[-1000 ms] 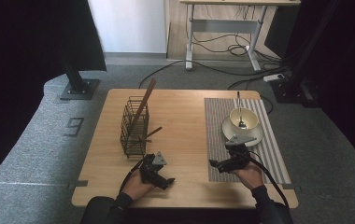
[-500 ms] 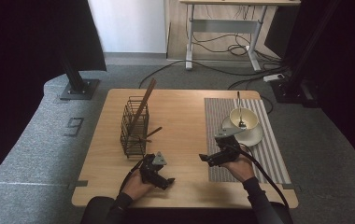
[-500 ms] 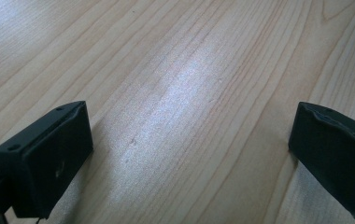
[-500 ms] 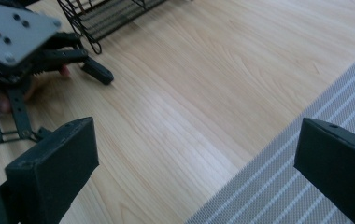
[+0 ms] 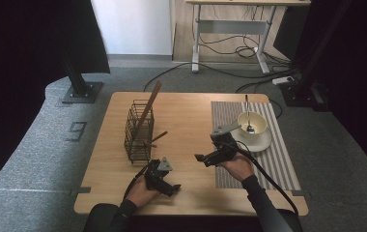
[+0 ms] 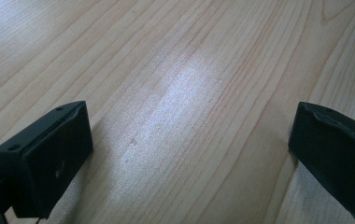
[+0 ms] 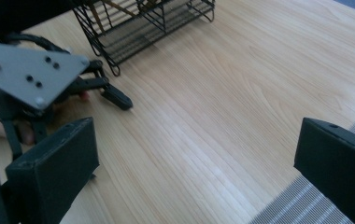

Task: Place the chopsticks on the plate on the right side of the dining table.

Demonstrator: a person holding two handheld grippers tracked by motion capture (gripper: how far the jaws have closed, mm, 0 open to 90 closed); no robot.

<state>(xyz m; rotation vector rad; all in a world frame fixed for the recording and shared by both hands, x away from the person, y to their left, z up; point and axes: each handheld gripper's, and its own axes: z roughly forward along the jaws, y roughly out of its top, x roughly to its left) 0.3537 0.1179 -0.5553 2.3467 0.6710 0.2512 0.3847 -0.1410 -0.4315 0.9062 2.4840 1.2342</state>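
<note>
The right gripper (image 5: 205,158) has been drawn back from the cup (image 5: 252,123), over which it hung a second ago, and is now held above bare table (image 5: 191,116) at the left edge of the striped mat (image 5: 288,159), pointing toward the left gripper (image 5: 169,184). Its jaws are spread wide and nothing is held between them; in the right gripper view bare wood lies between them. The spoon (image 5: 248,116) is left standing in the cup, which sits on its saucer (image 5: 263,143) on the mat, well apart from both grippers. The withdrawal is judged to mean that the placing of the spoon is finished and that the hand is being brought home or turned to the next item.

The left gripper has not been moved: it rests near the table's front edge, just in front of the wire basket (image 5: 138,130), its jaws wide and empty over bare wood. Wooden utensils (image 5: 148,107) stand in the basket.

No brand, label or writing can be read on any object.
</note>
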